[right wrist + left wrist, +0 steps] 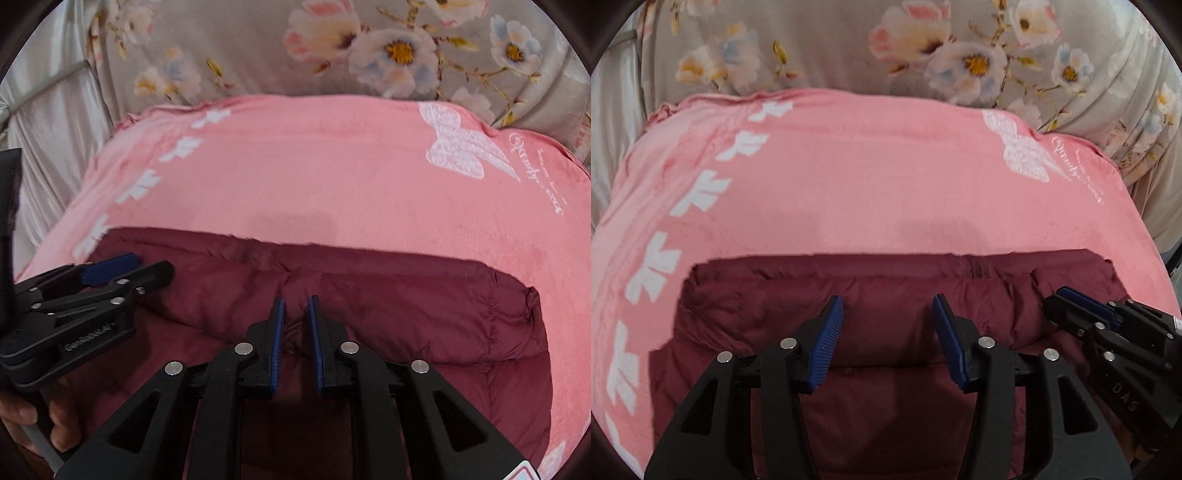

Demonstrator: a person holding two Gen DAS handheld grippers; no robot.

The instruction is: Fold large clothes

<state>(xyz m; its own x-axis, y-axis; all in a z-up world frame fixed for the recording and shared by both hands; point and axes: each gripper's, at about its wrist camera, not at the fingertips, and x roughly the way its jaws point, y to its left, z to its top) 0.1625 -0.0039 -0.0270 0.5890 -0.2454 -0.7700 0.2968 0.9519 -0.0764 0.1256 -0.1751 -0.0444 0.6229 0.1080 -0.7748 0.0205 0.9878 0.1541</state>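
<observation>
A dark red quilted jacket lies folded flat on a pink blanket. My left gripper hovers over the jacket's middle, open wide, with nothing between its blue pads. In the right wrist view it shows at the left, over the jacket's left part. My right gripper hangs over the jacket near its far edge. A narrow gap separates its pads and no fabric is pinched. The left wrist view shows it at the right.
The pink blanket carries a white butterfly print and a row of white motifs. Grey floral bedding lies behind it, pale cloth at the left. A person's hand holds the left gripper's handle.
</observation>
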